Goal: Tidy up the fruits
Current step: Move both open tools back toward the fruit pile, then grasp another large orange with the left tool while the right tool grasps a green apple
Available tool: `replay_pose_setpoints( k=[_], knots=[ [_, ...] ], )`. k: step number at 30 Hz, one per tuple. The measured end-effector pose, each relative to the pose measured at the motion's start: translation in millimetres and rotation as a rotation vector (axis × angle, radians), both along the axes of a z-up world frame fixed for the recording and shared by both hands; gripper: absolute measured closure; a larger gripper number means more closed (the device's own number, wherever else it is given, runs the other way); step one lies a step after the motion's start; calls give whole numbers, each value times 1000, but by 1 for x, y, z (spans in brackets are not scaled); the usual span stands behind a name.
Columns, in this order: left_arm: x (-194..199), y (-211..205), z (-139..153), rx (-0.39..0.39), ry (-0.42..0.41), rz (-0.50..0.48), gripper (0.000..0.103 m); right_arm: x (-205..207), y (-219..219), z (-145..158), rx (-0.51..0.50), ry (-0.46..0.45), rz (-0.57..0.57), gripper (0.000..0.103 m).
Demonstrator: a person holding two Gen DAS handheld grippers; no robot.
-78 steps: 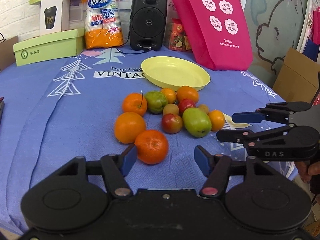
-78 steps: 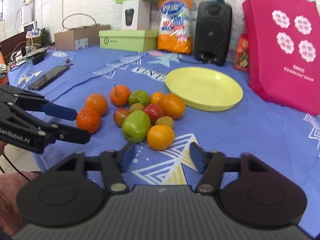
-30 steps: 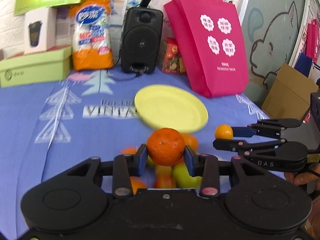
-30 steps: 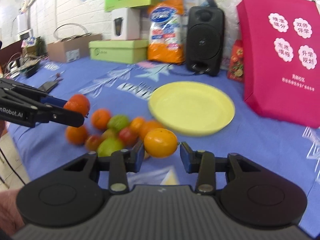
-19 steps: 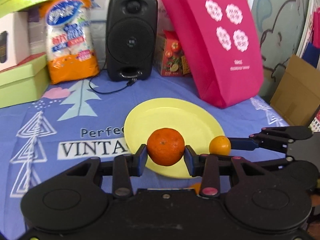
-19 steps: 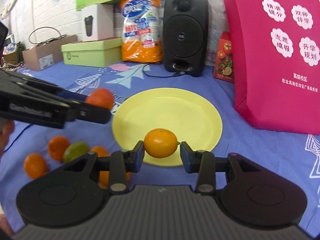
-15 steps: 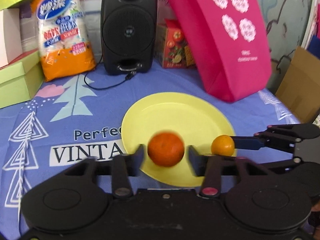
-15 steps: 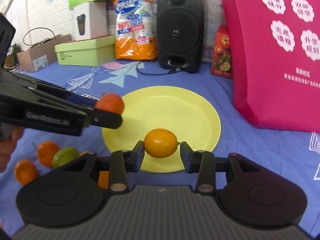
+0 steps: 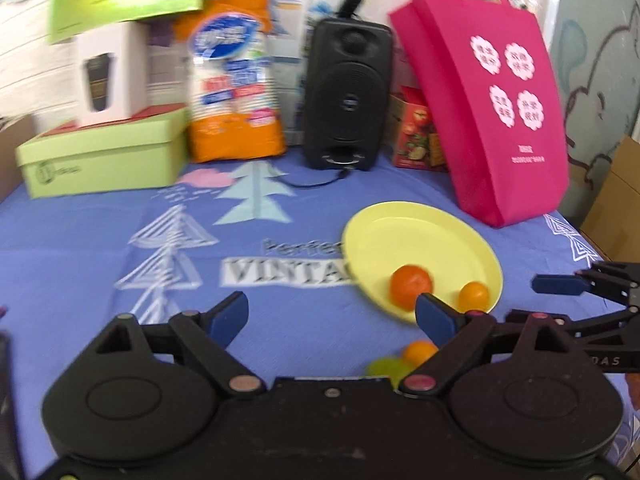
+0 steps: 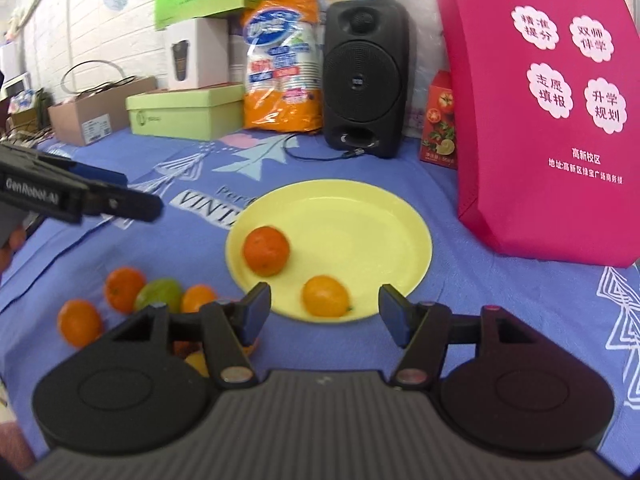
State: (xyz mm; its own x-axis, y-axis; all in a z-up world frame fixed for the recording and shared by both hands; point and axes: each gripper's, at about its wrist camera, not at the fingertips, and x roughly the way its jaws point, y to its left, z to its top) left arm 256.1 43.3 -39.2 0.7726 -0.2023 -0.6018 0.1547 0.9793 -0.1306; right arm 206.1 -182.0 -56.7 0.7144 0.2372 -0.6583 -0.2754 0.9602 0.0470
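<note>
Tools — left tool (image 9: 332, 314) and right tool (image 10: 325, 310) both agape | speaker (image 10: 362, 80) and pink bag (image 10: 548, 112) behind plate (image 10: 360, 216)

Two oranges (image 10: 267, 251) (image 10: 325, 296) — on yellow plate (image 10: 360, 216)

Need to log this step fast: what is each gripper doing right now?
Left gripper: open, holding nothing; the tangerine lies on the yellow plate.
Right gripper: open, holding nothing; the small orange lies on the plate.
</note>
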Motion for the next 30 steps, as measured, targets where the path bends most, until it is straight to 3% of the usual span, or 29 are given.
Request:
replay_pose_setpoints(
  k=[4, 12, 16, 20, 30],
  knots=[
    [-39, 17, 4, -16, -10, 37, 12, -24, 6, -1, -10, 11, 27, 44],
    [-105, 10, -17, -5, 24, -24, 12, -72, 31, -8, 1, 55, 166, 44],
    [-110, -1, -37, 30, 45, -39, 13, -85, 49, -10, 16, 70, 238, 44],
    [-100, -7, -53, 34, 80, -50, 29, -86, 67, -16, -3, 79, 278, 47],
    [-86, -6, -61, 57, 78, -81, 31, -68, 80, -31, -31, 84, 242, 50]
  ],
)
